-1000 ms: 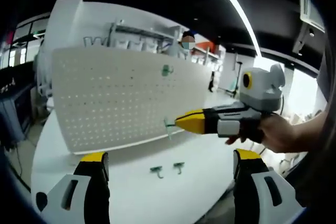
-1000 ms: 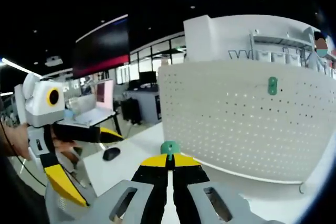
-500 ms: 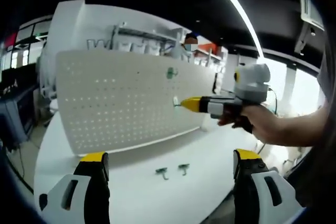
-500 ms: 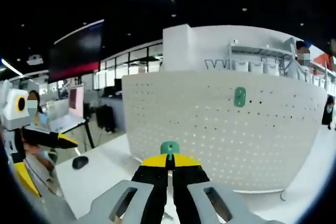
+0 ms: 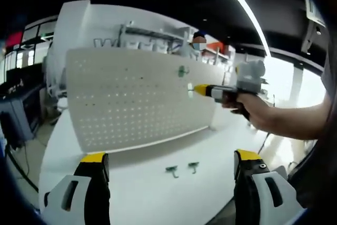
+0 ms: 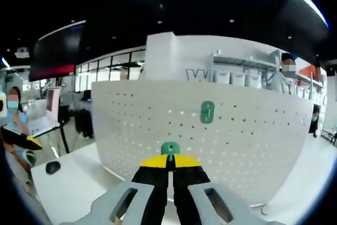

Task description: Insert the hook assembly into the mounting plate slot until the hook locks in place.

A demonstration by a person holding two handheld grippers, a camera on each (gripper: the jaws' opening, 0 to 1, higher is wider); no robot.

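1. Nearest in the left gripper view, the left gripper (image 5: 171,191) is held with its jaws wide apart and nothing between them, low over the white table (image 5: 131,193).
2. Just beyond it, two spare green hooks (image 5: 181,169) are seen lying side by side on the table, untouched.
3. In the right gripper view, the right gripper (image 6: 169,175) is clamped on the green hook assembly (image 6: 169,149), whose head is seen protruding past the yellow tips.
4. Farther off, the white pegboard mounting plate (image 6: 210,140) is stood upright on the table, with one green hook (image 6: 207,112) already seated on it.
5. The approach step is judged to be in hand: the held hook is near the plate, apparently not yet entered. A straight push into a slot is called for next.
6. The hook's rear prongs are hidden by the jaws, and the target slot cannot be made out.
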